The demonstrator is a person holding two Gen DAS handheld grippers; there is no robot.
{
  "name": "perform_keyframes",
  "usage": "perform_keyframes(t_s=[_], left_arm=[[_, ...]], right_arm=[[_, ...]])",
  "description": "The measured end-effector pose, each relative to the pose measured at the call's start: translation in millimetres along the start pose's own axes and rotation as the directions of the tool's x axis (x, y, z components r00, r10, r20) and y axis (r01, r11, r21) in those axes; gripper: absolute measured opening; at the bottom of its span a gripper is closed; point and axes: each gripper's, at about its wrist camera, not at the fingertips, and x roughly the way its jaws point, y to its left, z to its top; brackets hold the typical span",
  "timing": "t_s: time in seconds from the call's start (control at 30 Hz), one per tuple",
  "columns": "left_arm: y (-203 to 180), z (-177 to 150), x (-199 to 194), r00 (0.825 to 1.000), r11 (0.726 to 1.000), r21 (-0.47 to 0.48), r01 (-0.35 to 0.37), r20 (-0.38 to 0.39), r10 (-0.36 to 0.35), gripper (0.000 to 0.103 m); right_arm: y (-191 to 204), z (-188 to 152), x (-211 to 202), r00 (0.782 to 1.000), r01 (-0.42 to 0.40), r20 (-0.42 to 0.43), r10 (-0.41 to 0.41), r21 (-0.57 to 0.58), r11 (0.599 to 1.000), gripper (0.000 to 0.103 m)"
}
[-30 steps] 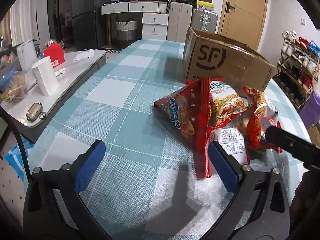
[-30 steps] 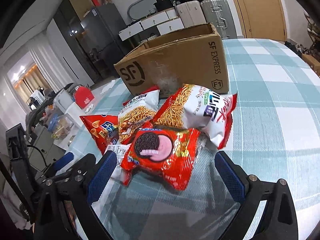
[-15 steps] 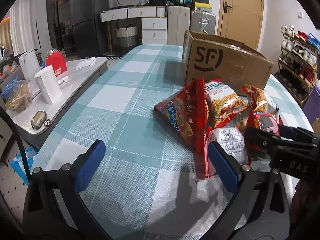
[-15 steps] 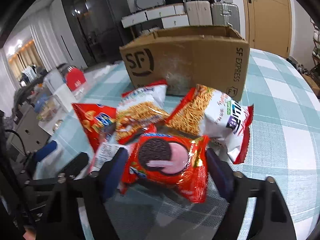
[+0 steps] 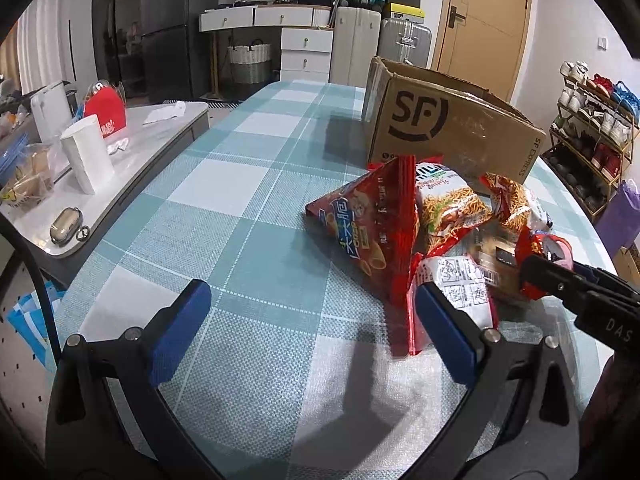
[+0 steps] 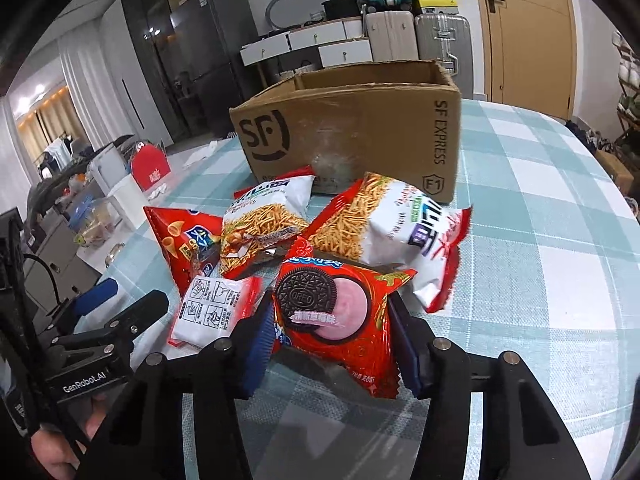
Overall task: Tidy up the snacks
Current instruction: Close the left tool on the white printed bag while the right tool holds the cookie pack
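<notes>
A pile of snack bags lies on the checked table in front of an open SF cardboard box [image 6: 352,136] [image 5: 448,128]. My right gripper [image 6: 332,340] is shut on the red Oreo pack [image 6: 332,312], its blue pads pressing both sides. Behind it lie two noodle-snack bags [image 6: 384,228] [image 6: 264,220], a red cone-snack bag [image 6: 188,244] [image 5: 372,228] and a small white-and-red pack [image 6: 212,312] [image 5: 460,300]. My left gripper [image 5: 316,336] is open and empty, low over the table just left of the pile; it shows in the right wrist view [image 6: 120,316].
A side table [image 5: 132,168] at the left carries a white paper roll [image 5: 86,152], a red box and small items. A shoe rack [image 5: 588,136] stands at the right. Suitcases and drawers stand beyond the table's far end.
My right gripper moved forward onto the Oreo pack and closed on it. The left gripper stayed open and nearly still.
</notes>
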Motion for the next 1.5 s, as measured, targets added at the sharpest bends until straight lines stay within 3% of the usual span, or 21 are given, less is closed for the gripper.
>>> perform_keyframes(t_s=[0.27,0.63,0.77,0.93,1.03,1.23,1.3,1.5], left_arm=[[-13,-1,-2,1.000,0.998,0.059,-0.006,-0.023,0.007,0.102],[-52,14,14,0.980,0.989,0.058,0.135,-0.155,-0.124,0.102],[-66,18,28,0.972,0.987,0.094,0.132,-0.206,-0.110,0.102],[-69,17,45,0.961,0.989,0.073,0.126,-0.257,-0.104,0.100],[-72,17,46,0.963,0.988,0.088,0.127,-0.249,-0.102,0.096],[-70,16,39,0.966,0.984,0.092,0.153,-0.224,-0.130,0.063],[-70,13,33,0.963,0.979,0.097,0.178,-0.220,-0.154,0.045],[-65,7,19,0.964,0.974,0.120,0.194,-0.205,-0.167,0.043]], right_arm=[[-17,-2,-7,0.999,-0.044,0.020,0.043,0.058,0.997,0.054],[-27,-3,-12,0.993,-0.108,0.053,0.103,0.107,0.988,0.054],[-33,-3,-12,0.991,-0.126,0.057,0.119,0.138,0.982,0.054],[-34,-4,-13,0.994,-0.100,0.066,0.091,0.146,0.984,0.054],[-32,-4,-13,0.994,-0.095,0.064,0.087,0.139,0.986,0.054],[-36,-4,-12,0.993,-0.105,0.060,0.097,0.151,0.983,0.054],[-36,-4,-12,0.994,-0.104,0.062,0.095,0.154,0.983,0.054],[-36,-5,-15,0.995,-0.083,0.073,0.072,0.157,0.984,0.054]])
